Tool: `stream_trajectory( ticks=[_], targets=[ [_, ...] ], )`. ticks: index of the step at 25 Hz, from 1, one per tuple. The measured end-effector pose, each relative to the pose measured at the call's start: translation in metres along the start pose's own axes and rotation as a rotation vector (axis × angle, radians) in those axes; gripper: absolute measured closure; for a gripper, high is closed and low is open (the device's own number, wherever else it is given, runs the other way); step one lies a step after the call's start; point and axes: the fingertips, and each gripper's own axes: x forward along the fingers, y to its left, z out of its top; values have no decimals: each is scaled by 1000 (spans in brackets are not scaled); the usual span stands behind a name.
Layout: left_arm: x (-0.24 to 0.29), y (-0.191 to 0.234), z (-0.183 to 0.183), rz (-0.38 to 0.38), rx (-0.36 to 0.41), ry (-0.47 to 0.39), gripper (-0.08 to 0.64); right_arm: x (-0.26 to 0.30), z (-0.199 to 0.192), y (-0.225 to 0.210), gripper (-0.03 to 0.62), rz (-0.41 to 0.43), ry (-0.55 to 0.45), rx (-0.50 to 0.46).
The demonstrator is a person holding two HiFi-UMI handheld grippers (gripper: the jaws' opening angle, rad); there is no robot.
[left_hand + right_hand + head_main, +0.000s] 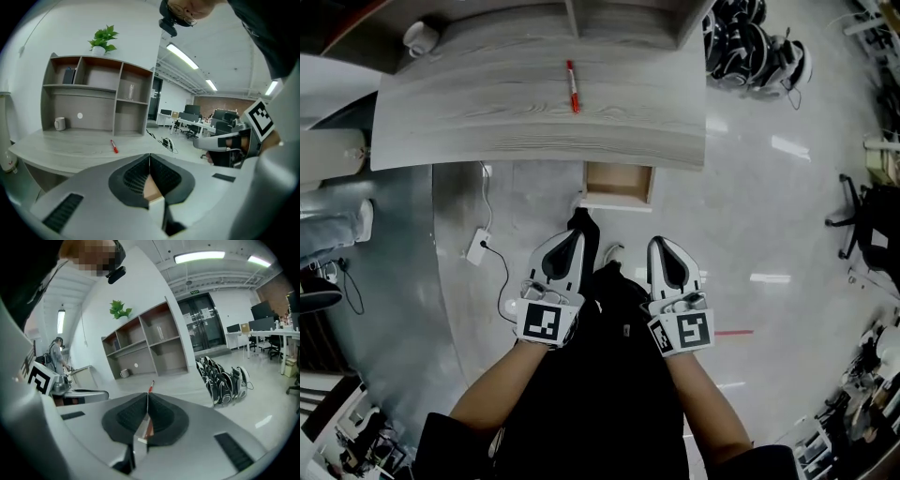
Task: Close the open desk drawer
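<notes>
A pale wood-grain desk (pixel 534 122) fills the upper left of the head view. A red pen (pixel 572 86) lies on it, and a white mug (pixel 420 37) stands near its far left corner. A shelf unit (pixel 93 93) with a potted plant (pixel 103 40) on top rises behind it. On the floor at lower left of the desk lies a white power adapter (pixel 478 246) with its cord. A row of dark bags (pixel 755 42) sits at upper right.

The drawer (pixel 619 183) stands open, a shallow box of light brown wood with a white front. It juts from under the desk's near edge at the frame's centre.

Just below the drawer, a dark shape, probably the person's leg or shoe (pixel 583 225), partly stands between it and the grippers. The left gripper (pixel 572 236) and the right gripper (pixel 661 244) are held side by side below the drawer, pointing up-frame toward it and clear of it. The drawer lies roughly between their lines. Each has its jaws clenched together on nothing.
</notes>
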Motion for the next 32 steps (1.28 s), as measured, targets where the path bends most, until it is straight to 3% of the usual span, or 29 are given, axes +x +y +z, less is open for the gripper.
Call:
stream_trajectory(
  ticks=[12,16,19,24,29,32],
  targets=[
    [42,34,-115,-42,27,76,543,51,-111,-59,572,-64,57,-28],
    [49,41,-154,-24,32,82,540,59,-153,-60,528,-23,99,-76],
    [61,49,-183,-31,57,99,483,68,-186,-63,480,12,143,-124],
    [86,69,-245,-31,14,185,465,81,-244,-81,421,35,258,-165],
    [91,78,-277,-70,75,242,426,88,-267,-82,419,67,286,-257],
    [98,87,-288,-80,100,258,417,87,-281,-87,411,51,312,-250]
  ],
)
